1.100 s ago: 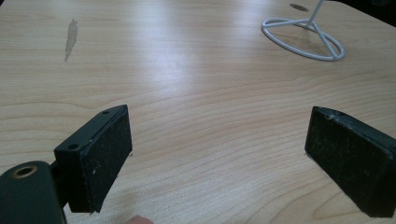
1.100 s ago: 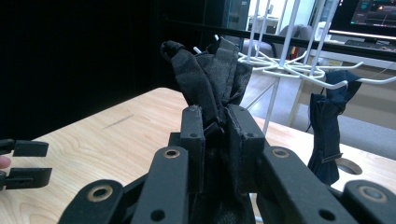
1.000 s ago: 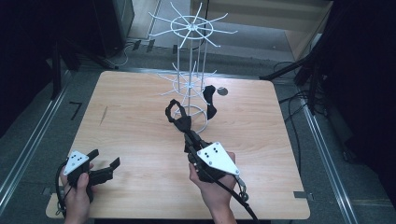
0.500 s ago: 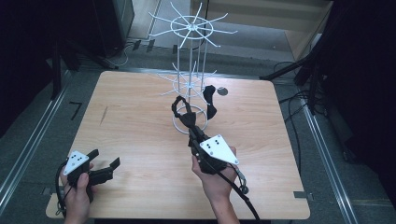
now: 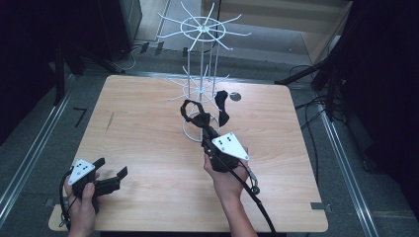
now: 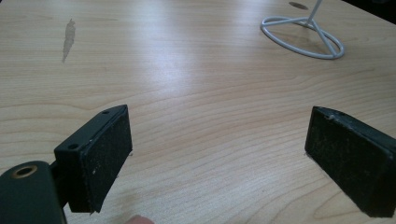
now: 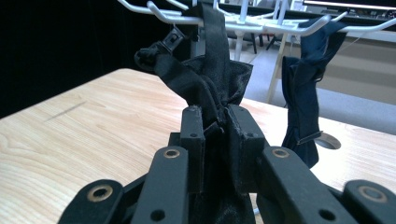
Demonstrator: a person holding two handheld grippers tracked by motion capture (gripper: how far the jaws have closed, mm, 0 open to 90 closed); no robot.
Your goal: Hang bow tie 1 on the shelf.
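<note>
Resting near the tabletop's (image 5: pixel 148 148) front-left corner, your left gripper (image 5: pixel 112 178) idles with fingers (image 6: pixel 100 156) spread wide and nothing between them. Farther right, your right gripper (image 5: pixel 201 123) clenches a black bow tie (image 7: pixel 205 88), its strap looped over a lower arm of the white wire rack (image 5: pixel 202 74), beside a second dark tie (image 7: pixel 303 93). Hanging seems underway; next you likely release gently.

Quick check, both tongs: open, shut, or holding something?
Left tongs: open, jaws wide apart over bare table, holding nothing.
Right tongs: shut on a black bow tie by the white wire rack.
</note>
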